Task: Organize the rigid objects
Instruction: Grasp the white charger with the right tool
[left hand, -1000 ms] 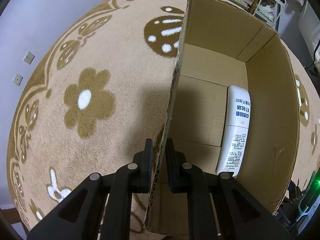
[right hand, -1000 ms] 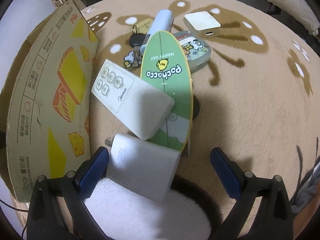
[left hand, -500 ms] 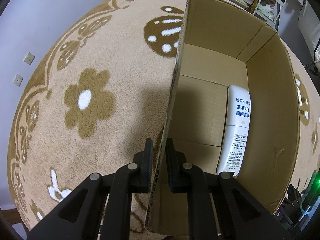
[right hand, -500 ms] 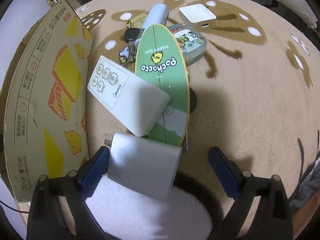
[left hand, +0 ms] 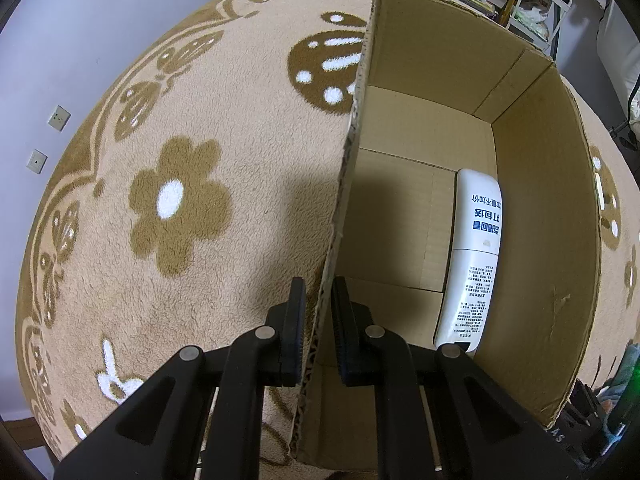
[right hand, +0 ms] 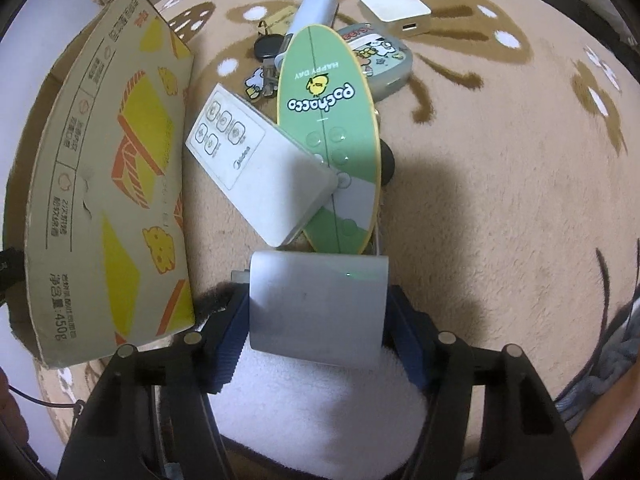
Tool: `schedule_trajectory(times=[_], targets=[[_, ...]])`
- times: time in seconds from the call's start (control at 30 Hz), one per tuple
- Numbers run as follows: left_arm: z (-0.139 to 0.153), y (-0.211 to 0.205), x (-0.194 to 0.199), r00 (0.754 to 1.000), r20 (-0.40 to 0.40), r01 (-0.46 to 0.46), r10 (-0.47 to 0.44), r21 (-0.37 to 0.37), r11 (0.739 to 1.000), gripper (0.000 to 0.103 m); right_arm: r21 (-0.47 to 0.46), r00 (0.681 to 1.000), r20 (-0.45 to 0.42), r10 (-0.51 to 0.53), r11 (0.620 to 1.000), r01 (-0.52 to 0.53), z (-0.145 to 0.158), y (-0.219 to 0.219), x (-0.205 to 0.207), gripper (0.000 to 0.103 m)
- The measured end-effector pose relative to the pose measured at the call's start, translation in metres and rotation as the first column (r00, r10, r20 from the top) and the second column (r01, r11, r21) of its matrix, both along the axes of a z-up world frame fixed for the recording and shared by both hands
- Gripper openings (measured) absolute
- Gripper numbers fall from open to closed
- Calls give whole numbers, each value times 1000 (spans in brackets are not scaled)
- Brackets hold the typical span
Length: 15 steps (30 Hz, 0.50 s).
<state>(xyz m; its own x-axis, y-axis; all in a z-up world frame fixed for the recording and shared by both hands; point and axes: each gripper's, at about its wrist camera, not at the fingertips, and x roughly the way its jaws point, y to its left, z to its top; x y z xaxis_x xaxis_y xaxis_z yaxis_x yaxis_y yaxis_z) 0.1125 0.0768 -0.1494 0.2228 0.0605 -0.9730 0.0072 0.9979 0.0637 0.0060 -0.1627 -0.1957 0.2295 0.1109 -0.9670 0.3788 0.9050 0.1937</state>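
In the left wrist view my left gripper (left hand: 318, 292) is shut on the near wall of an open cardboard box (left hand: 540, 240). A white printed tube (left hand: 476, 240) lies on the box floor by the right wall. In the right wrist view a white charger block (right hand: 320, 300) sits square between the blue pads of my right gripper (right hand: 318, 320). Its jaws are closing, and both pads touch the block's sides. Just beyond it a white remote (right hand: 260, 168) leans on a green toy skateboard (right hand: 328, 92).
The box's printed outer wall (right hand: 100, 180) stands to the left of the pile. Behind the skateboard lie a pale blue cylinder (right hand: 316, 8), a bunch of keys (right hand: 266, 48), a grey cartoon case (right hand: 380, 56) and a white square device (right hand: 394, 10). Patterned beige carpet (right hand: 500, 160) spreads to the right.
The right jaws have drawn in from wide apart onto the white block, which has turned from tilted to square between them. The left gripper and box have not moved.
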Motion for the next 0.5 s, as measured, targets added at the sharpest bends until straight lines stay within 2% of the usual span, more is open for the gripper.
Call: schedule_trajectory(times=[0.2,0.5], targets=[[1,-1,0,1000,-1,-2,2,-3,1000,13,-29,998,52,21,999,-20,15,-3,4,70],[1,-1,0,1000,0,-1,1,-1,1000,13,-22,977,202,63,998,-60,45,6,8,70]])
